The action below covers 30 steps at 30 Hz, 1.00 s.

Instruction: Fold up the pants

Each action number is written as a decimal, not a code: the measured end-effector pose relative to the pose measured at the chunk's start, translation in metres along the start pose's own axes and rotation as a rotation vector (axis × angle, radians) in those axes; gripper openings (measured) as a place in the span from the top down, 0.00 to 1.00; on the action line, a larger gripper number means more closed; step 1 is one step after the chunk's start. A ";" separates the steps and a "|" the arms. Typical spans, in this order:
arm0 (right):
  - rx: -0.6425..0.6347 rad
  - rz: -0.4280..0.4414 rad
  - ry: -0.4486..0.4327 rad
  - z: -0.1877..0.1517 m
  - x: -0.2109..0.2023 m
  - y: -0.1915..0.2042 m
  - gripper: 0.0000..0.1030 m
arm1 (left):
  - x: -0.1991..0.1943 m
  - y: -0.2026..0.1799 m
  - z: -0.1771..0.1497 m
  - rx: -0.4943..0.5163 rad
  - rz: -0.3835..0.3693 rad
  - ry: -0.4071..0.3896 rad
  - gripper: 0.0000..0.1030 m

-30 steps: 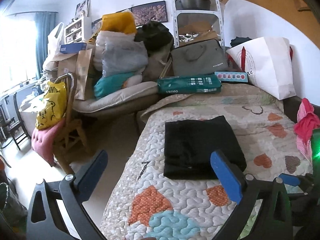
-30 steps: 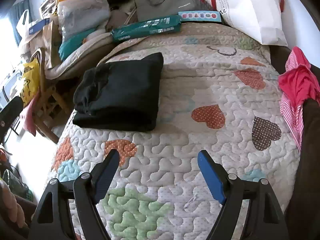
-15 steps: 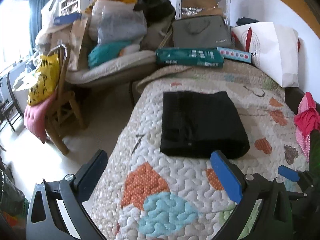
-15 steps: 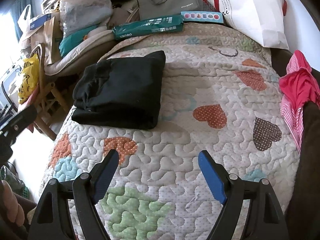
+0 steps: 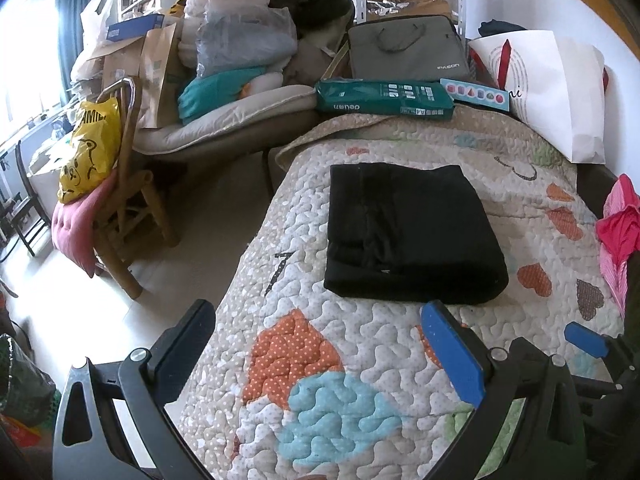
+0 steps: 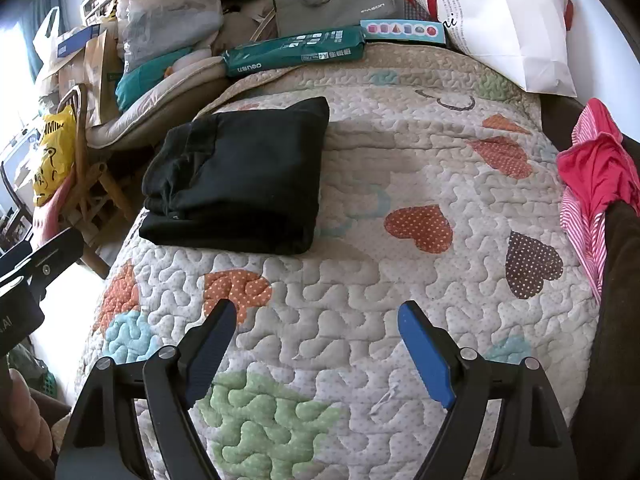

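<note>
Black folded pants (image 5: 412,236), stacked in a thick rectangular bundle, lying flat on the beige quilted bedspread with coloured heart patches (image 5: 360,344), toward the bed's left edge. Seen from the left wrist camera: straight ahead of the left gripper (image 5: 316,344), beyond the fingertips and not touching them, with the blue-padded finger (image 5: 452,352) pointing just below the bundle's near right corner. Left gripper empty, jaws spread wide, hovering over the orange and light-blue patches near the foot of the bed. Seen from the right wrist camera: the same pants (image 6: 240,176) ahead and off to the left of the right gripper (image 6: 316,340), well apart from it, with bare quilt between. Right gripper likewise wide apart and holding nothing, poised above a green patch and an orange dotted one. Part of the left gripper's black body visible at the far left edge of that view, beside the bed. Beyond the pants, at the head of the bed: a long teal cardboard box (image 5: 384,98), a grey laptop bag with handles (image 5: 408,52) behind it, and a white paper shopping bag (image 5: 560,92) leaning to the right. On the right edge of the bed, a crumpled pink-and-red striped garment (image 6: 592,184). Left of the bed, a wooden chair carrying a yellow plastic bag (image 5: 88,152).
</note>
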State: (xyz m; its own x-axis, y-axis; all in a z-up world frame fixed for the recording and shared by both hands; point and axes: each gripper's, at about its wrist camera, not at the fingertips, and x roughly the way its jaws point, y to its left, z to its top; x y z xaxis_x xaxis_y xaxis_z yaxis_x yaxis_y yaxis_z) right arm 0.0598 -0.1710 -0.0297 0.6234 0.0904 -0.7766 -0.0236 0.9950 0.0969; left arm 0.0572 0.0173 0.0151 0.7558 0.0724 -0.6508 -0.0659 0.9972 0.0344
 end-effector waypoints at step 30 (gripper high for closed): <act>-0.007 -0.001 0.004 -0.001 0.002 0.002 0.14 | 0.012 0.000 -0.004 -0.014 -0.038 0.075 0.00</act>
State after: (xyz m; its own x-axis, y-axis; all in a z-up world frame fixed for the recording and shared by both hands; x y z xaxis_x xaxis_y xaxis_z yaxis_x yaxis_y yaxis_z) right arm 0.0604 -0.1683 -0.0319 0.6204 0.0895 -0.7792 -0.0282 0.9954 0.0918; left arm 0.0639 0.0184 0.0038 0.7070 0.0323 -0.7065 -0.0475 0.9989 -0.0019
